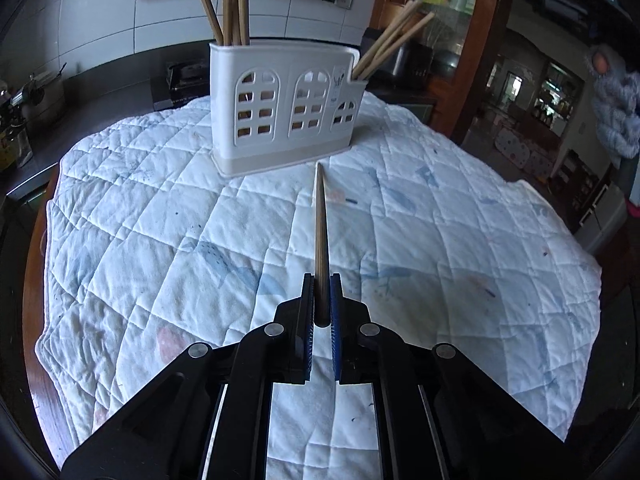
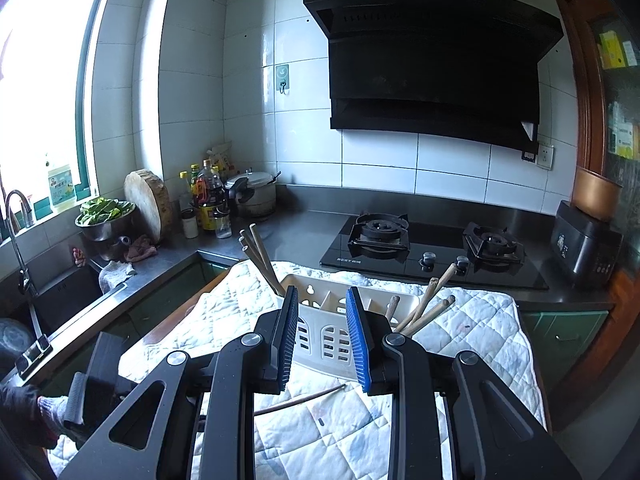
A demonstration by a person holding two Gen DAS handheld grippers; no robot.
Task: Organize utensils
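Nearest in the left wrist view, the left gripper [image 1: 321, 300] is closed down on a single wooden chopstick [image 1: 321, 236], pads pinching its thick end w/ the rest sticking out ahead, tip toward the white utensil holder [image 1: 286, 108]. Judging by looks, the chopstick is light, stiff, thin and smooth, so prob. apt to pivot or slip in the pads; a hold near the butt end leaves a long lever, a hold closer to mid-length would steady it. Can't tell if its tip touches the quilted cloth [image 1: 160, 216] or hangs just above. In the right wrist view the right gripper [image 2: 322, 336] stands part open w/ nothing between its pads, hovering near the holder. Below it another chopstick [image 2: 300, 399] lies on the cloth, its near end hidden behind the gripper body. At the lower left edge a gloved hand [image 2: 54, 410] is partly cut off. Farther off, the holder sits mid-cloth, chopsticks leaning in its left compartment [image 1: 230, 0] and right compartment [image 1: 390, 42]; the middle slot looks empty, though its floor is hard to see. Exact counts unclear, tops cropped in the left view. Beyond, the counter [image 2: 304, 236] and hob [image 2: 432, 248].
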